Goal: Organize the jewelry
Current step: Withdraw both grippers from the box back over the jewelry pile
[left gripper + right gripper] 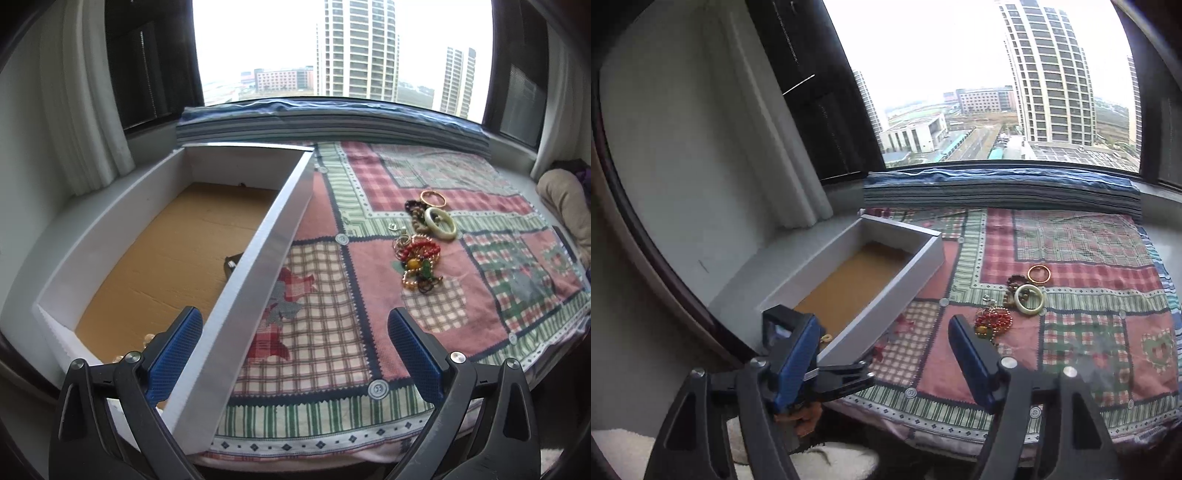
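Observation:
A pile of jewelry lies on the patchwork cloth: a pale jade bangle [440, 222] [1029, 299], a thin gold bangle [433, 199] [1039, 275], dark bead bracelets [414, 207], and red and amber bead strands [419, 258] [993, 322]. A white box [258, 266] [886, 314] with a brown cardboard floor stands at the left. Small pieces lie at its near end [149, 338] [826, 337]. My left gripper [295, 354] is open, straddling the box's right wall. My right gripper [882, 363] is open and empty, in front of the box.
The patchwork cloth [369, 332] covers a window ledge. A folded striped blanket [332, 123] lies along the window at the back. A curtain [85, 110] hangs at the left. A beige cushion [565, 206] is at the right edge. The left gripper's body [783, 332] shows in the right wrist view.

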The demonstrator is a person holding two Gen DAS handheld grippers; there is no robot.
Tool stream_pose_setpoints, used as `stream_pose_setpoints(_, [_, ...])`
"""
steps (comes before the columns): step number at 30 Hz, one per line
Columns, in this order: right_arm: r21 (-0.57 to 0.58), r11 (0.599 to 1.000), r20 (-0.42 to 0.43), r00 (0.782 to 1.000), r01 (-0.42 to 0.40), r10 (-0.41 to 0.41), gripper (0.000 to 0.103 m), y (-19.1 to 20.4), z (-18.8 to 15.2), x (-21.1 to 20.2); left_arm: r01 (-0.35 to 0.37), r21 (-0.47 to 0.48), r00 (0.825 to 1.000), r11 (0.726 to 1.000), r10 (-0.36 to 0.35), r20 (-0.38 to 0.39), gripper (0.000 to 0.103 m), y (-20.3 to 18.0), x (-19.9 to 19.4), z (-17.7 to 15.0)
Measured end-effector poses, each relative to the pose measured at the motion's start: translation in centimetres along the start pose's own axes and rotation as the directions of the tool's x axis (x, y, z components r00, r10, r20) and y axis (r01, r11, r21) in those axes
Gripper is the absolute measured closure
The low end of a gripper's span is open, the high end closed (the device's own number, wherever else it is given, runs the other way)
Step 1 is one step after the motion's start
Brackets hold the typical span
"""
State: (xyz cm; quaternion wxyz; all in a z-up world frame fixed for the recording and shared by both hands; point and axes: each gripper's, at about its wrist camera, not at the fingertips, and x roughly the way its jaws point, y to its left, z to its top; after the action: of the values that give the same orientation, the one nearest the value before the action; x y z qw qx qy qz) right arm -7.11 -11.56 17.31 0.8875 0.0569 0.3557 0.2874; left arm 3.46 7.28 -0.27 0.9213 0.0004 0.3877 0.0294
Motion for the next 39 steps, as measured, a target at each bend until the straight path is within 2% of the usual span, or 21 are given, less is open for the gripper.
stream_pose_setpoints(2, [0.012, 1.0, -0.039, 0.999, -0.021, 0.021, 0.029, 0.2, -0.1, 0.1, 0.007, -0.004, 1.0, 1.0, -0.007, -0.004, 0.002, -0.1, 0.1, 0.0])
stream_pose_setpoints(6, [0.052, 0.999, -0.058, 0.998, -0.003, 0.006, 0.029, -0.9, -0.3, 0.3, -0.001, 0.001, 1.0, 1.0, 0.001, -0.01, 0.002, 0.0, 0.5, 0.1])
stream_pose_setpoints(11, [0.069, 0.998, -0.019, 1.0, -0.004, 0.005, 0.029, -1.7, -0.1, -0.7, -0.004, -0.026, 1.0, 1.0, 0.004, -0.006, 0.002, 0.9, 0.5, 0.2])
stream_pose_setpoints(17, [0.054, 0.998, -0.055, 0.998, -0.033, 0.036, 0.029, -0.7, 0.1, 0.4, -0.006, -0.03, 1.0, 1.0, 0.006, -0.009, 0.002, 0.9, 0.5, 0.0])
stream_pose_setpoints(30, [0.065, 0.996, -0.04, 0.997, -0.063, 0.065, 0.029, -0.8, -0.2, -0.8, -0.011, -0.03, 1.0, 0.999, 0.011, 0.001, 0.002, 0.8, -0.2, -0.2])
stream_pose_setpoints(35, [0.06, 0.998, -0.032, 0.999, 0.035, -0.033, 0.029, -2.3, -0.6, 1.0, -0.044, 0.001, 0.999, 0.999, 0.044, -0.009, 0.002, -0.3, 0.2, 0.3])
stream_pose_setpoints(39, [0.074, 0.982, -0.025, 0.984, 0.176, -0.175, 0.029, -6.0, -1.4, 3.5, 0.006, 0.057, 0.999, 0.998, -0.004, -0.038, 0.001, -2.5, 0.5, 0.9])
